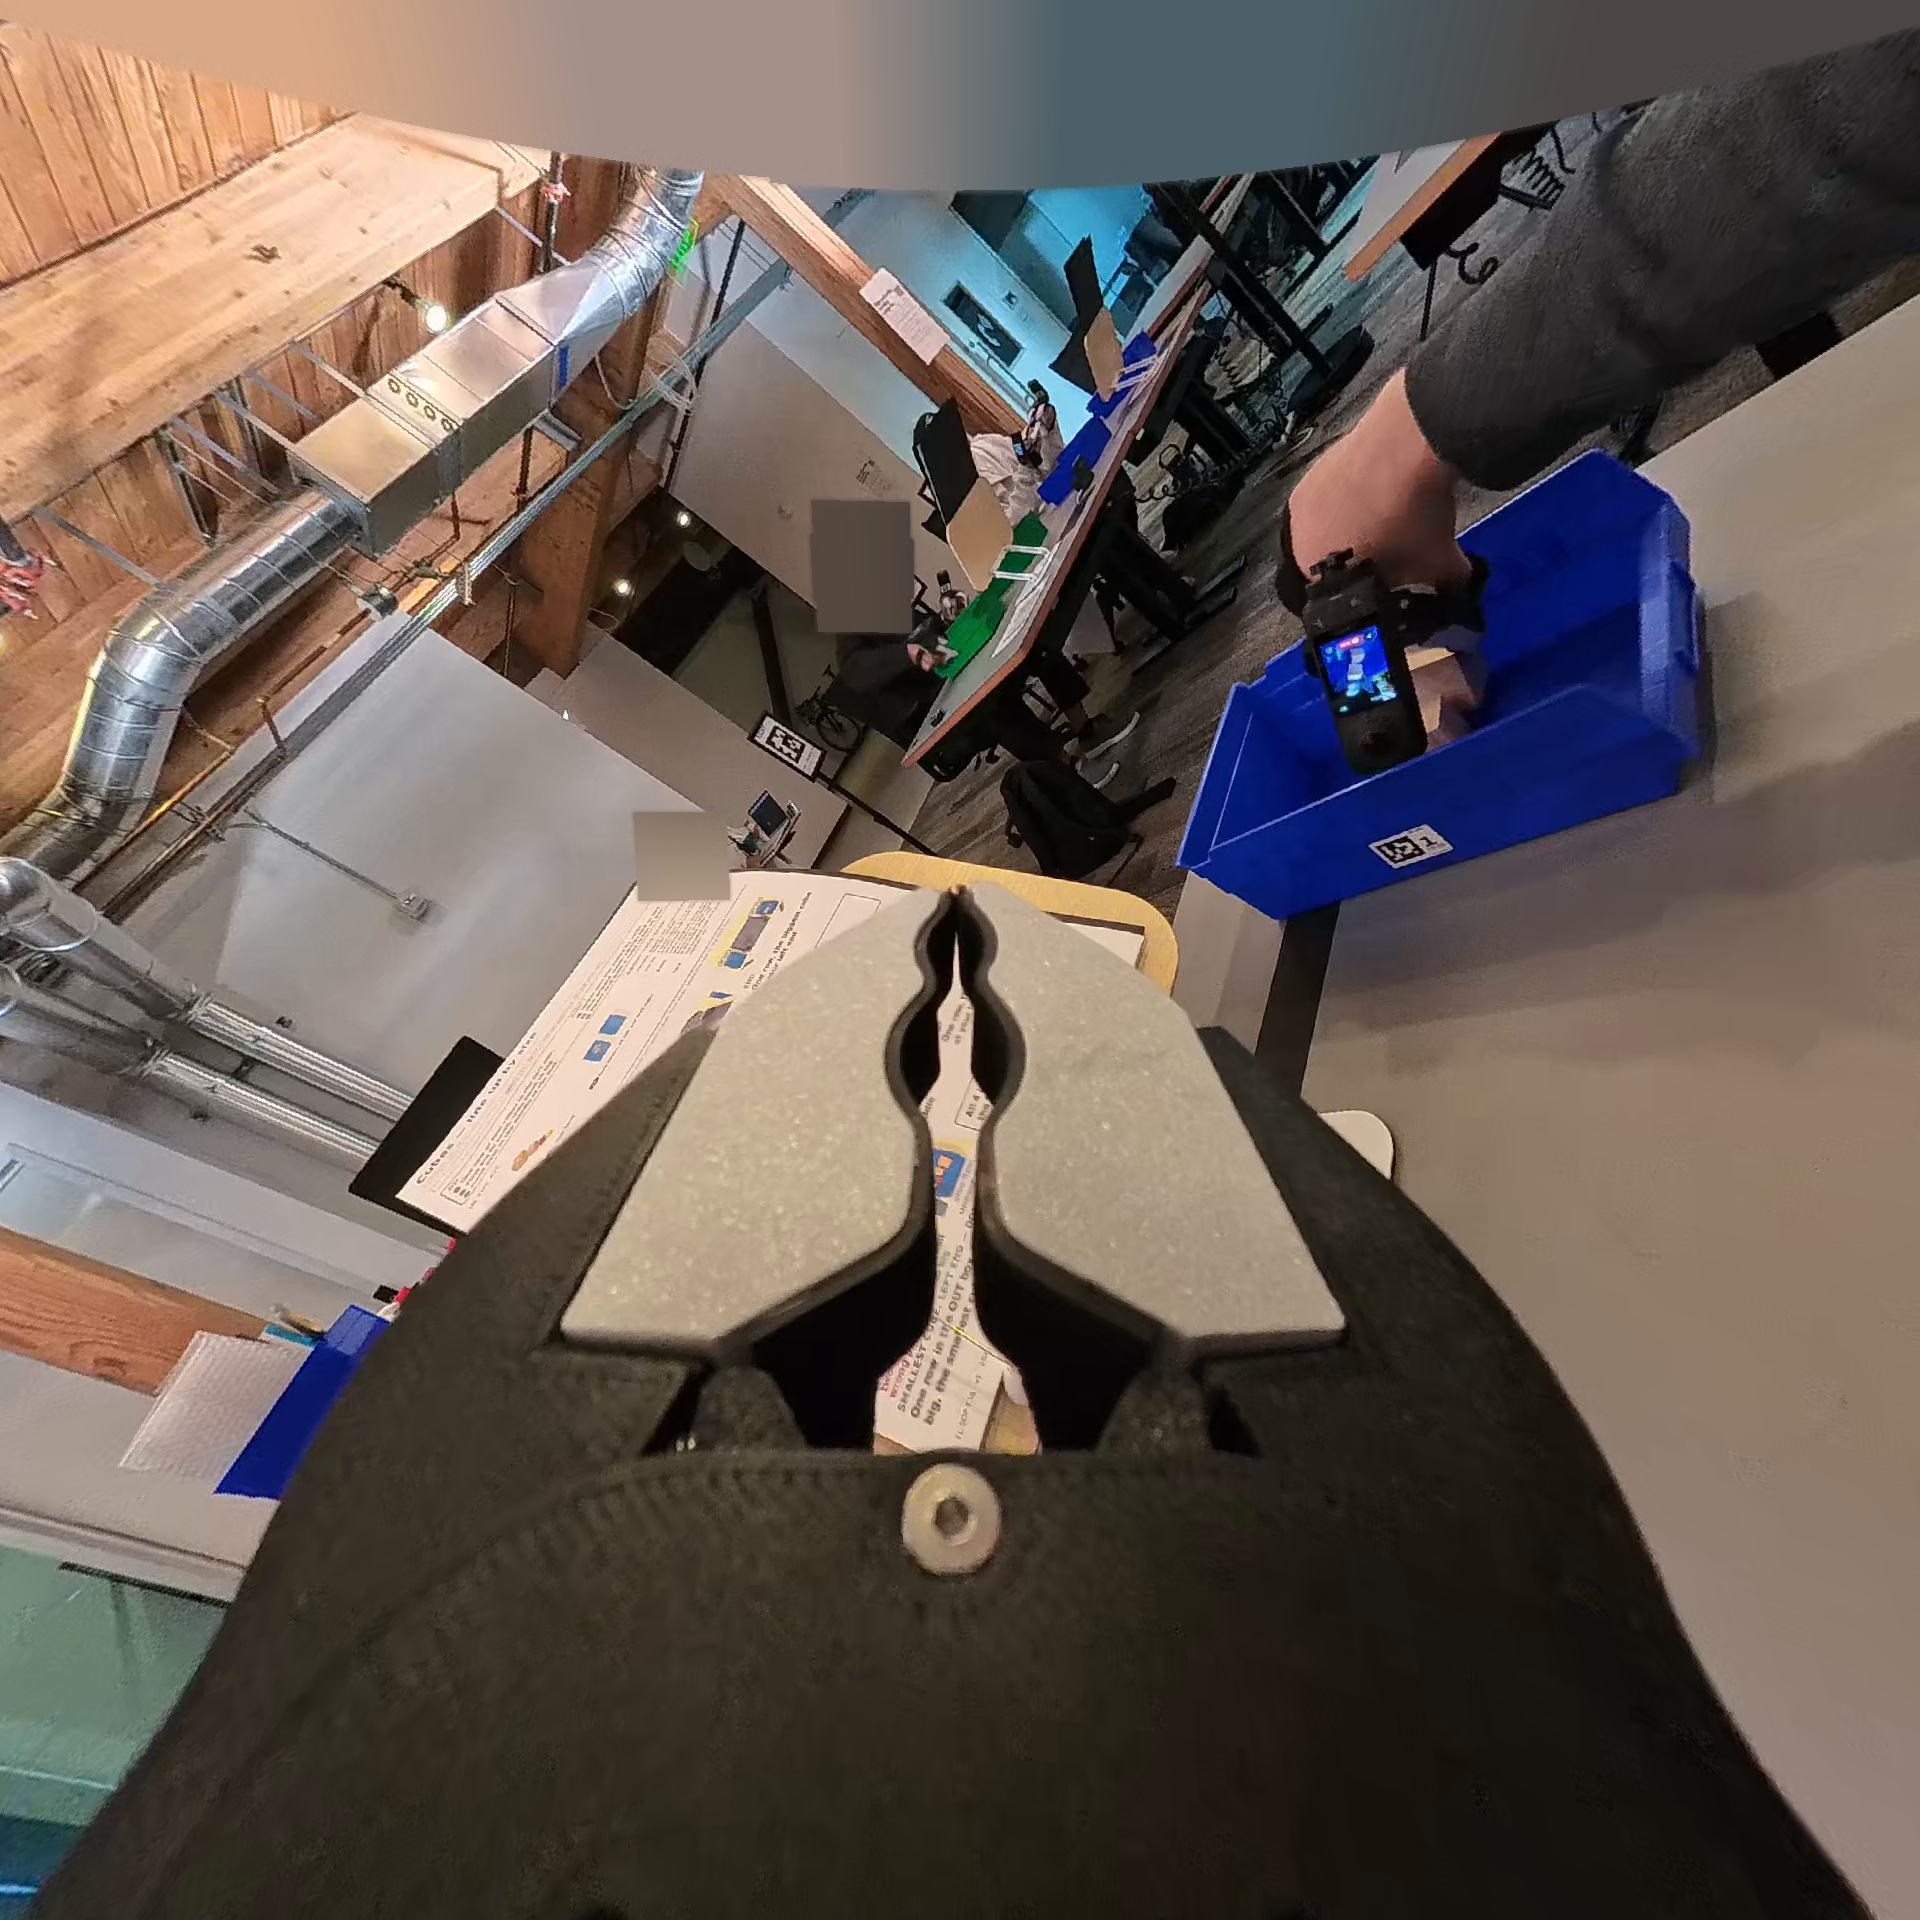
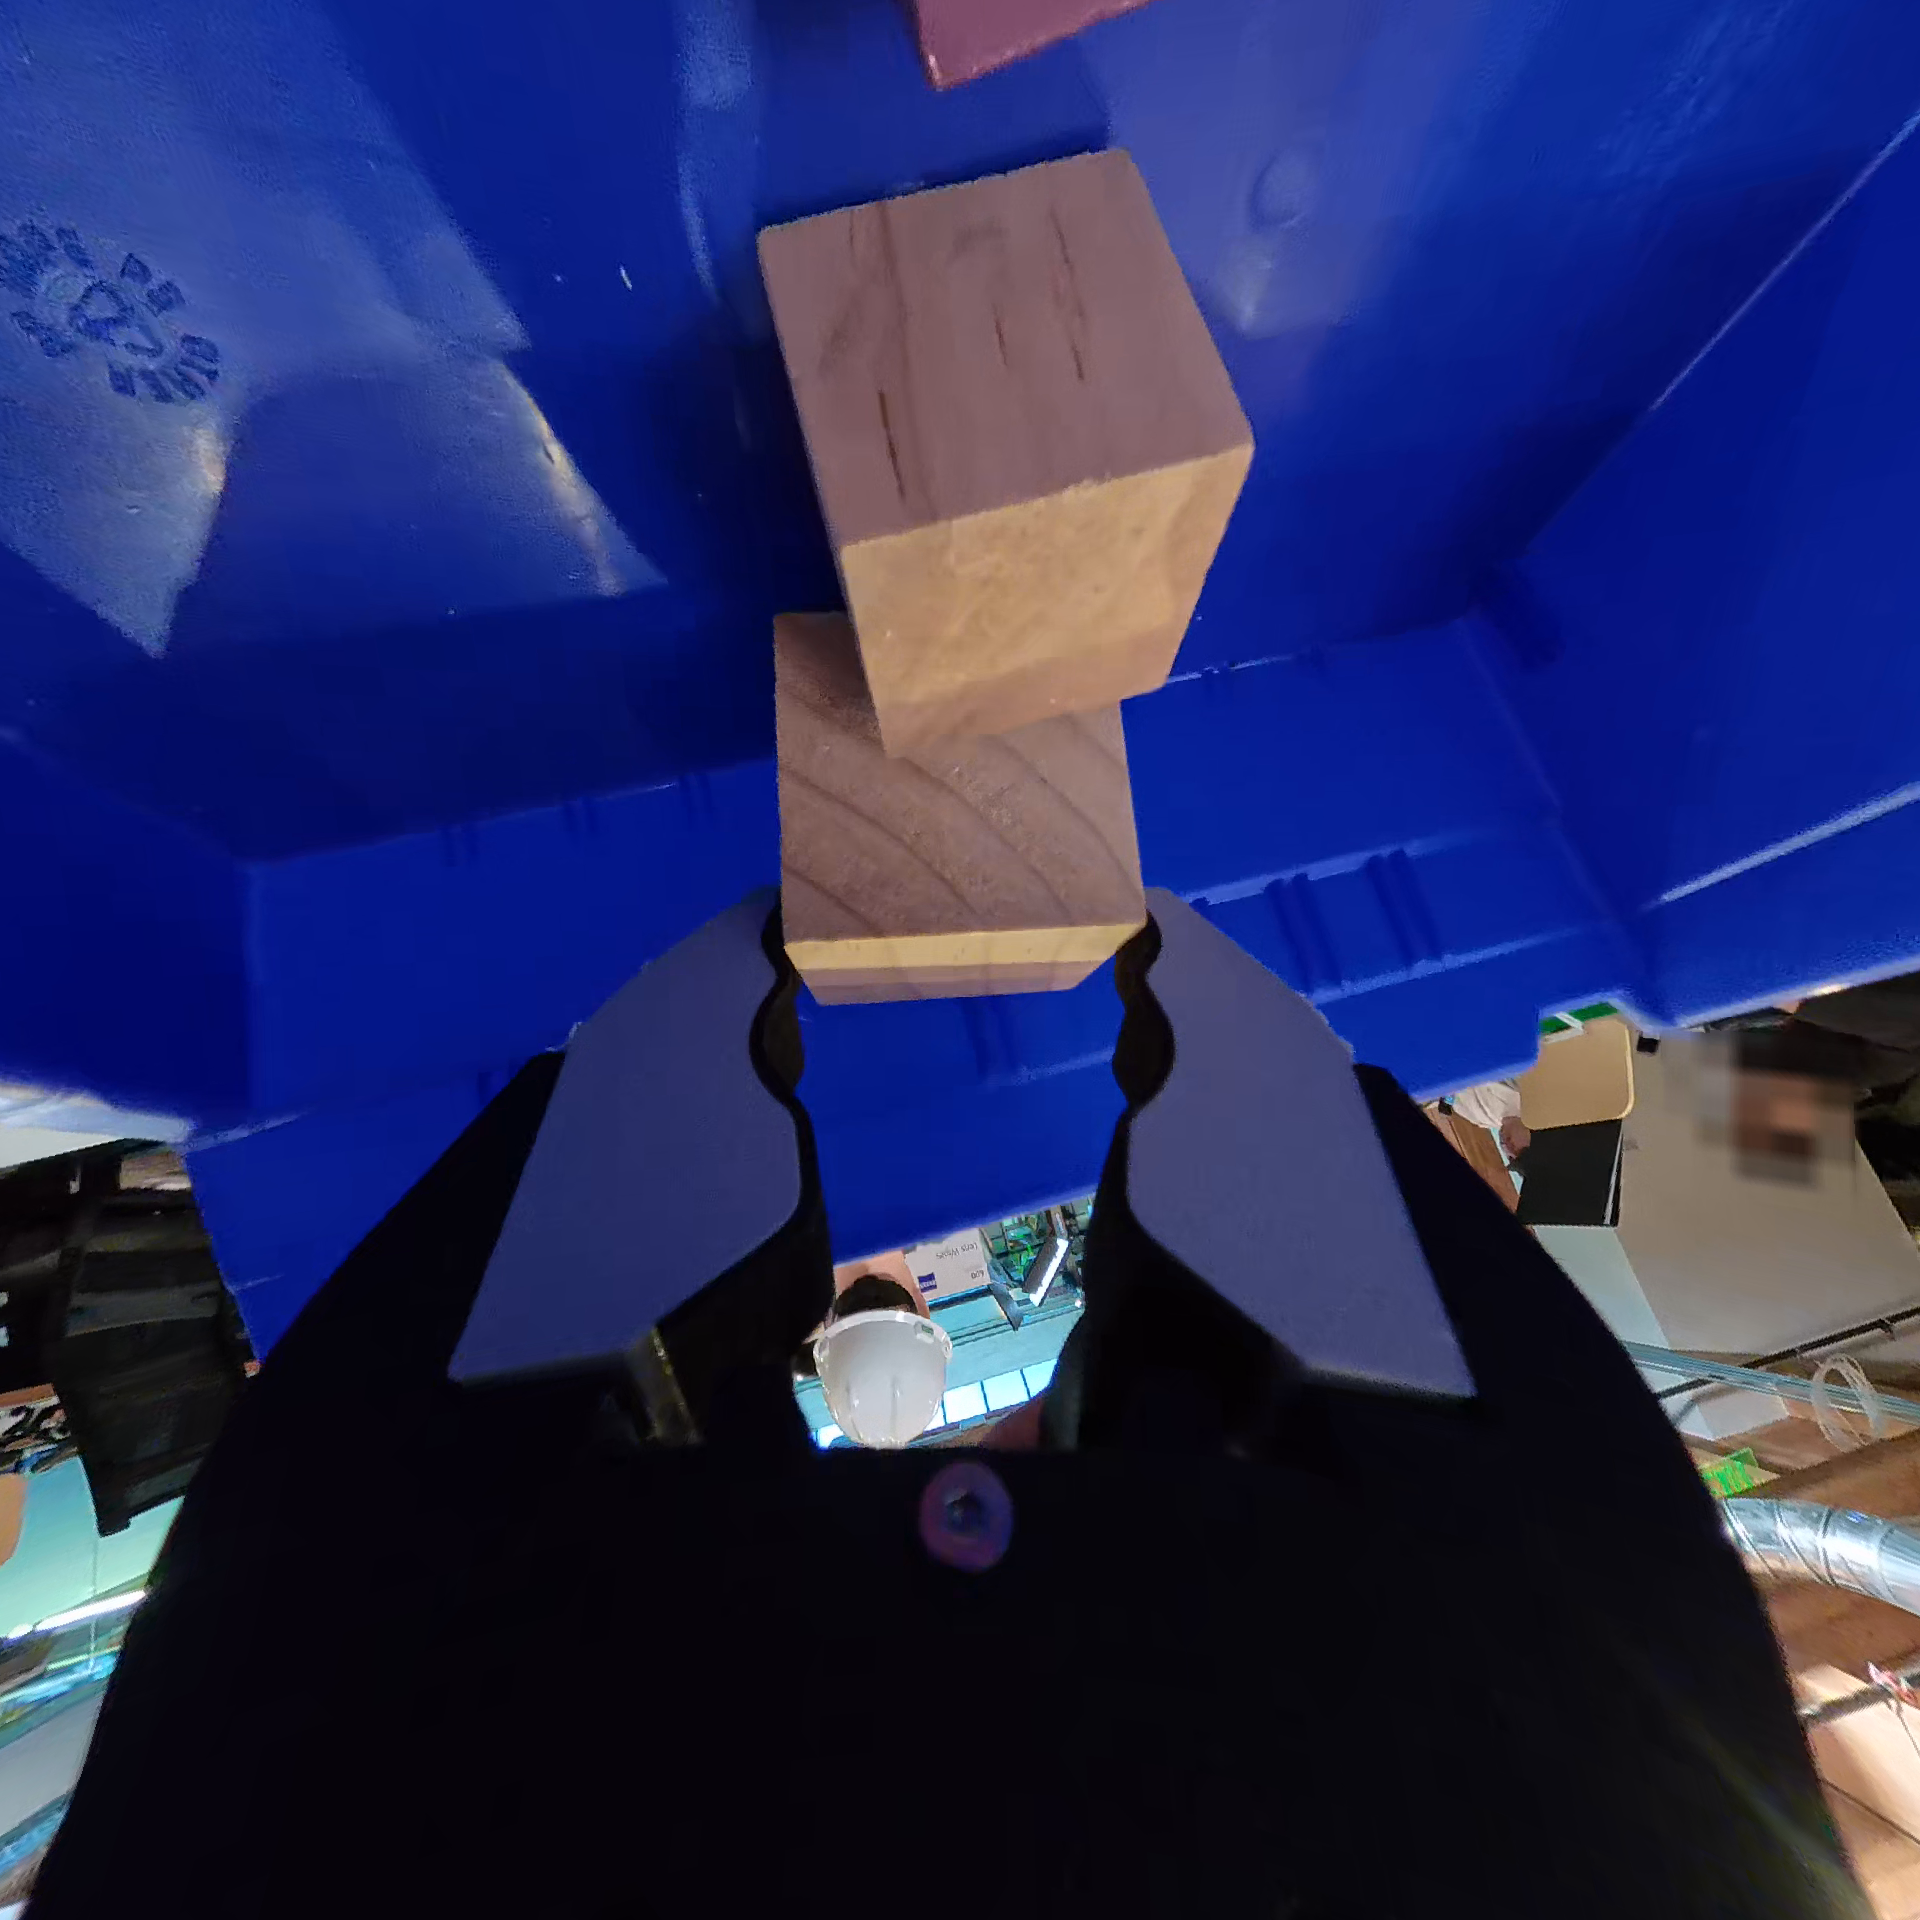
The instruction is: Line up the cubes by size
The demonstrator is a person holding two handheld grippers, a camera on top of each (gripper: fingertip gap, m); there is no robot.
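My right gripper is inside the blue bin, shut on a wooden cube, with both fingertips pressed on the cube's near corners. A larger wooden cube leans on the far end of the held one. A dark maroon block shows at the top edge. My left gripper is shut and empty, held above a printed sheet off the table's edge. The left wrist view shows the blue bin on the grey table with the right gripper reaching into it, held by a hand.
The bin stands at the table's far corner and bears a small tag on its front wall. A wooden board lies under the printed sheet. Beyond are other work tables, people and ducts. Across from one pair of fingers to the other is roughly 60 cm.
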